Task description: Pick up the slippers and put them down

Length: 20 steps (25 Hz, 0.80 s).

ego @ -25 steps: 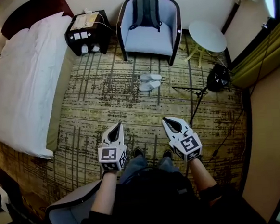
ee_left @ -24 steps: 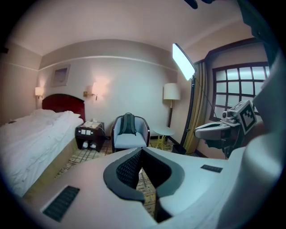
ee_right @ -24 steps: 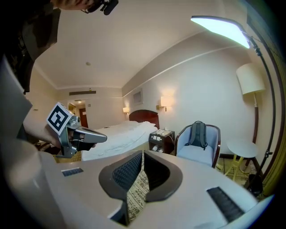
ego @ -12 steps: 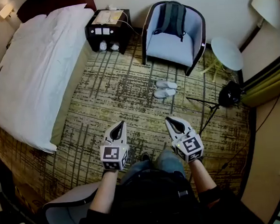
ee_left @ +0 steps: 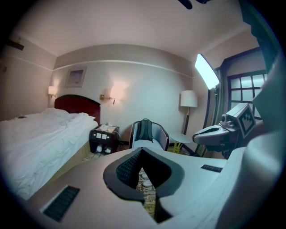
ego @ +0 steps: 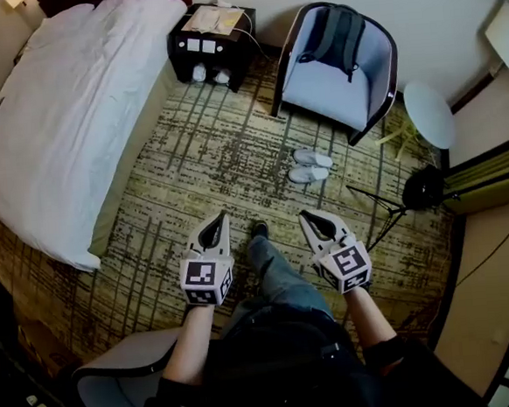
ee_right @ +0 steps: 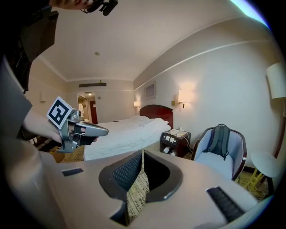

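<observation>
A pair of white slippers [ego: 310, 166] lies side by side on the patterned carpet, in front of the armchair. In the left gripper view the slippers [ee_left: 145, 179] show through the gap below the jaws. My left gripper [ego: 220, 217] and right gripper [ego: 304, 214] are held side by side above the carpet, both pointing toward the slippers and well short of them. Each has its jaws together with nothing between them, as the left gripper [ee_left: 141, 149] and right gripper [ee_right: 142, 153] show in their own views. My foot [ego: 258, 230] is between them.
A bed [ego: 63, 108] fills the left side. A black nightstand [ego: 211, 39] at the back has another pair of slippers [ego: 209, 73] in it. A backpack sits in the armchair [ego: 337, 78]. To the right stand a round white table [ego: 429, 114] and a tripod [ego: 386, 205].
I have walked forward over the carpet with both grippers held the same way. The slippers and the armchair are nearer, and one foot has stepped out between the grippers.
</observation>
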{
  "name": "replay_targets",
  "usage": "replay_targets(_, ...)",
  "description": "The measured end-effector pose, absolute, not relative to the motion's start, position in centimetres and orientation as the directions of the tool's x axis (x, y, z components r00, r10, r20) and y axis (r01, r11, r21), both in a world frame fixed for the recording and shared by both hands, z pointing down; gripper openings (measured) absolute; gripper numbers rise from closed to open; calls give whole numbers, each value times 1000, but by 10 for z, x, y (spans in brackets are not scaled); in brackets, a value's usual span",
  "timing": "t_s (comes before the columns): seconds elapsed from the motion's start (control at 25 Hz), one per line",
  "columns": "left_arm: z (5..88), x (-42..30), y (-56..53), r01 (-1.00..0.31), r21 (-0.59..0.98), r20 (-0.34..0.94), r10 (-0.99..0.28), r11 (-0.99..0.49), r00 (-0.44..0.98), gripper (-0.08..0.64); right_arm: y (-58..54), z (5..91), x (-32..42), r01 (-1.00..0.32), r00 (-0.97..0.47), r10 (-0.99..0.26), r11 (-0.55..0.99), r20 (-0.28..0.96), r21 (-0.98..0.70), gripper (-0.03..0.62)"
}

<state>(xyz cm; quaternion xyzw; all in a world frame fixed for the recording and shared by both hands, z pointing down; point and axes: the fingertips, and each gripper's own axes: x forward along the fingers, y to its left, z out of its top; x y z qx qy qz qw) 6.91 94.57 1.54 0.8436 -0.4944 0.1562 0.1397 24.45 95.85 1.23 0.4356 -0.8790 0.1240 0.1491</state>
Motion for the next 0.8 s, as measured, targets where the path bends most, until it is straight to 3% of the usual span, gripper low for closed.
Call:
replay_targets(0.36,11,5,805,-924,95,422,-826,-370,374,2,783,6,194,-762,-636,-706,637,311,-114,29)
replay_targets(0.8,-15,-11,674,-928,81,383,-849,-363,365,2,657,-5,147,-707,-693,-651,699,310,-112,29)
